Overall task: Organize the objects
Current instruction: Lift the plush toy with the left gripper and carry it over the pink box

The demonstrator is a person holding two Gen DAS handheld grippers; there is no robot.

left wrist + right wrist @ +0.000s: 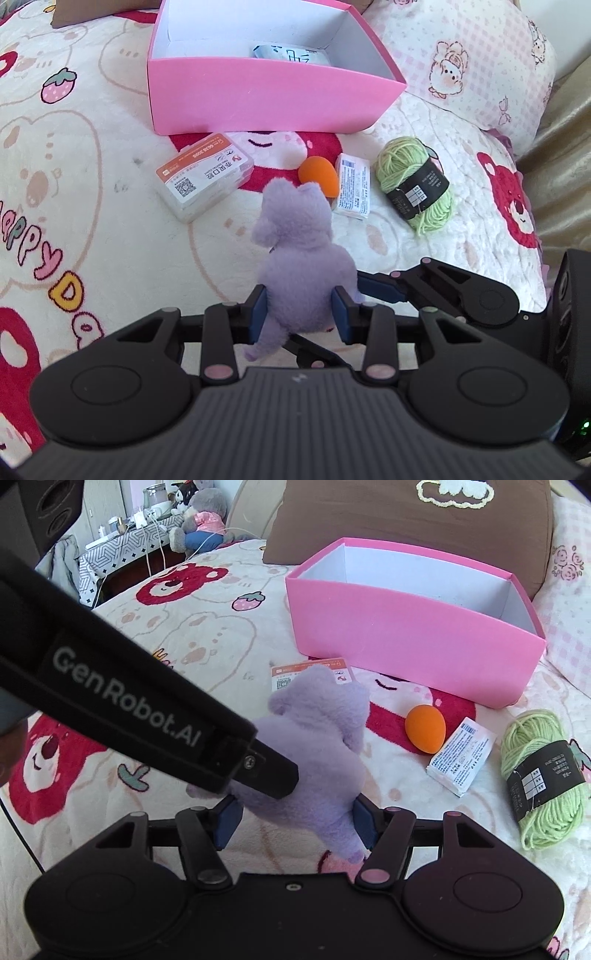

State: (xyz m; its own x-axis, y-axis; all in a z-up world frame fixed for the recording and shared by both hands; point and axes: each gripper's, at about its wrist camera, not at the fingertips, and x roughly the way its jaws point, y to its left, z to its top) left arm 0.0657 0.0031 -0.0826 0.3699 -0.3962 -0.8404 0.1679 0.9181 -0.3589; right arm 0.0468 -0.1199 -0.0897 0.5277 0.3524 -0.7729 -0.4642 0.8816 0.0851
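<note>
Left gripper (300,314) clenches the purple plush toy (295,243); right gripper (295,821) straddles it loosely, so it could slip short of the pink box (258,92).

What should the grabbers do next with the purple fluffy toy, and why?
Probably carry the purple plush toy toward the pink box. The left gripper grips it, the right gripper flanks it, and the box is open.
</note>
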